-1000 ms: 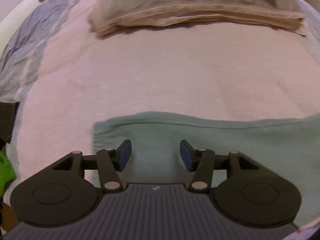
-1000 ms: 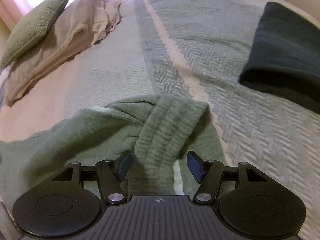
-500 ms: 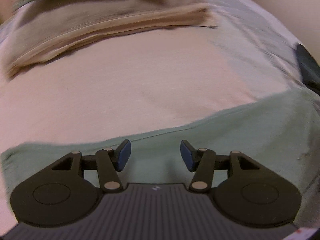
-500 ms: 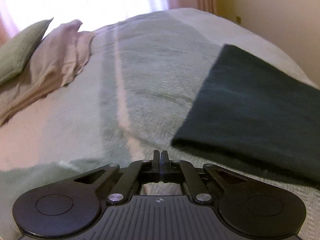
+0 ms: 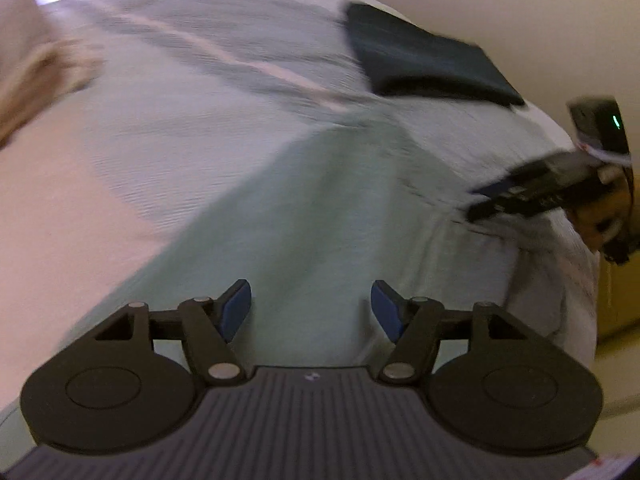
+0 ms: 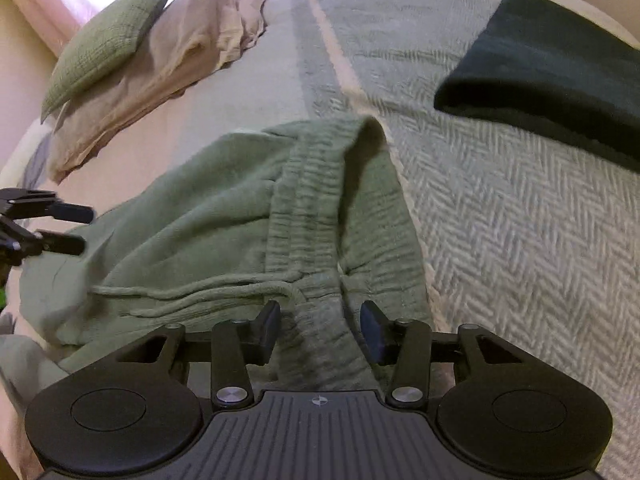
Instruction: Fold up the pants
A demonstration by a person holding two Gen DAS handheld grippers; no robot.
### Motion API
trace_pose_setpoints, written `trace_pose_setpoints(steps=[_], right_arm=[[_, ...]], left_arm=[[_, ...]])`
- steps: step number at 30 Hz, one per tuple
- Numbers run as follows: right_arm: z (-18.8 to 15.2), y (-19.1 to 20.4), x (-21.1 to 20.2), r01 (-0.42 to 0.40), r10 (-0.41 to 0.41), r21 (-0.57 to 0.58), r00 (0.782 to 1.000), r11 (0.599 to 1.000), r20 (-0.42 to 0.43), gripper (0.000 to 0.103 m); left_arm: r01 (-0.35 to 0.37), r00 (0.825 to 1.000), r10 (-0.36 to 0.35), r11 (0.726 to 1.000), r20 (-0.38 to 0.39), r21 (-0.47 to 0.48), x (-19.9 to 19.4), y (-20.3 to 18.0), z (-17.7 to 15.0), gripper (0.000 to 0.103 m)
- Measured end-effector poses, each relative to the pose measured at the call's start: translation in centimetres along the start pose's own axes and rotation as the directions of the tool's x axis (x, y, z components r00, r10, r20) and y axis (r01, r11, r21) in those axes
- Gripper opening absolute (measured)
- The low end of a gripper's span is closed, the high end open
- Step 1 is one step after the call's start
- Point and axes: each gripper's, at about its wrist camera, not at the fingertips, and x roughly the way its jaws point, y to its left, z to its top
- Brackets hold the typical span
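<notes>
The green pants [image 6: 224, 216] lie spread on the bed, with the ribbed waistband [image 6: 316, 184] bunched and a drawstring [image 6: 192, 292] trailing left. My right gripper [image 6: 320, 330] is open, its fingers on either side of the waistband's near end. In the blurred left wrist view, the pants [image 5: 320, 208] stretch away from my open left gripper [image 5: 311, 312], which hovers over them holding nothing. The right gripper [image 5: 480, 200] shows at the pants' far right end. The left gripper [image 6: 76, 229] appears at the left edge of the right wrist view, fingers apart.
A dark folded cloth [image 6: 552, 76] lies at the far right on the herringbone bedspread [image 6: 500, 220]. A green pillow [image 6: 108, 44] and a beige pillow [image 6: 176, 68] sit at the head of the bed. The bed edge drops off at the right [image 5: 580, 280].
The right gripper, shut and facing the dark cloth half a second ago, is open again over the waistband. The left wrist view has swung right along the pants.
</notes>
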Motion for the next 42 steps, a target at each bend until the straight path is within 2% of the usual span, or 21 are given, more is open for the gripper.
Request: trace_pose_setpoints(steps=[1, 3, 4, 5, 6, 8, 11, 14, 17, 19, 21, 23, 25, 28, 31, 33, 38, 39, 40, 42], right_arm=[[-0.1, -0.1, 0.2, -0.001, 0.001, 0.015, 1.0, 1.0, -0.005, 0.032], [0.4, -0.1, 0.3, -0.002, 0.003, 0.021, 0.999, 1.0, -0.037, 0.004], [0.6, 0.0, -0.1, 0.003, -0.002, 0.019, 0.999, 1.0, -0.043, 0.001], [0.9, 0.0, -0.7, 0.011, -0.011, 0.012, 0.999, 1.0, -0.033, 0.0], [1.4, -0.1, -1.6, 0.034, -0.034, -0.011, 0.999, 0.999, -0.007, 0.0], [1.9, -0.9, -4.1, 0.068, -0.069, 0.008, 0.995, 0.998, 0.078, 0.0], [0.9, -2.1, -3.6, 0.086, -0.089, 0.036, 0.994, 0.996, 0.069, 0.0], [-0.5, -2.4, -1.5, 0.09, -0.092, 0.086, 0.996, 0.992, 0.019, 0.002], [0.4, -2.1, -2.6, 0.075, -0.082, 0.11, 0.995, 0.991, 0.063, 0.011], [1.3, -1.3, -3.2, 0.068, -0.075, 0.069, 0.991, 0.995, 0.112, 0.046], [2.5, -0.8, -2.2, 0.031, -0.036, 0.045, 0.991, 0.999, 0.127, 0.054], [3.5, -0.4, -0.3, -0.003, -0.001, 0.035, 0.995, 0.999, 0.101, 0.054], [4.0, -0.6, 2.0, -0.069, 0.066, 0.046, 0.995, 0.997, 0.071, 0.054], [4.3, -1.1, 4.4, -0.056, 0.055, 0.034, 0.998, 0.998, 0.025, 0.054], [4.2, -0.7, 4.1, -0.024, 0.024, -0.027, 1.0, 0.999, 0.007, 0.051], [3.9, -0.8, 3.4, -0.009, 0.009, -0.012, 1.0, 1.0, 0.002, 0.05], [3.2, -1.7, 3.6, -0.033, 0.035, 0.077, 0.999, 0.997, -0.019, 0.039], [3.5, -1.5, 3.3, -0.019, 0.021, 0.062, 0.999, 0.998, -0.026, 0.009], [3.8, -1.6, 2.9, -0.018, 0.02, 0.061, 0.999, 0.998, -0.031, 0.002], [4.3, -1.4, 1.6, -0.02, 0.02, 0.038, 1.0, 0.999, -0.016, 0.001]], left_arm=[[0.004, 1.0, -0.003, 0.999, -0.021, 0.035, 1.2, -1.1, 0.3, 0.062], [0.011, 0.998, -0.006, 0.995, -0.056, 0.096, 2.8, -2.7, 0.5, 0.059], [0.004, 0.997, 0.006, 0.992, -0.075, 0.128, 3.7, -3.6, 0.6, 0.054], [-0.003, 0.997, 0.013, 0.99, -0.073, 0.144, 4.0, -4.3, 0.8, 0.046], [-0.004, 0.998, 0.013, 0.989, -0.059, 0.147, 4.2, -4.9, 1.2, 0.043], [0.003, 0.999, 0.001, 0.992, -0.033, 0.127, 4.8, -5.3, 2.0, 0.043], [0.011, 0.999, -0.007, 0.994, -0.044, 0.108, 6.9, -5.8, 3.4, 0.043], [0.006, 0.998, 0.001, 0.992, -0.055, 0.126, 7.2, -5.7, 3.2, 0.043], [-0.018, 0.999, 0.021, 0.996, -0.037, 0.089, 5.4, -4.3, 2.8, 0.044], [-0.037, 0.999, 0.038, 0.998, -0.022, 0.047, 3.7, -3.5, 2.0, 0.046], [-0.06, 0.998, 0.06, 0.998, -0.022, 0.011, 2.4, -2.6, 1.0, 0.046], [-0.088, 0.996, 0.088, 0.996, -0.024, -0.022, 1.1, -2.0, -0.1, 0.046], [-0.096, 0.995, 0.095, 0.994, -0.037, -0.045, 0.4, -1.5, -1.2, 0.046], [-0.09, 0.994, 0.088, 0.996, -0.058, -0.028, 0.6, -1.3, -2.0, 0.046], [-0.06, 0.996, 0.062, 0.998, -0.066, 0.023, 1.5, -2.4, -1.6, 0.046], [-0.05, 0.996, 0.054, 0.997, -0.066, 0.062, 2.2, -3.4, -1.3, 0.046], [-0.079, 0.993, 0.086, 0.994, -0.083, 0.078, 4.4, -4.3, -1.1, 0.049], [-0.083, 0.992, 0.09, 0.993, -0.087, 0.082, 4.5, -4.4, -1.1, 0.049], [-0.084, 0.992, 0.091, 0.993, -0.086, 0.084, 4.6, -4.5, -0.9, 0.049], [-0.072, 0.994, 0.08, 0.993, -0.081, 0.093, 4.6, -4.7, -0.5, 0.049]])
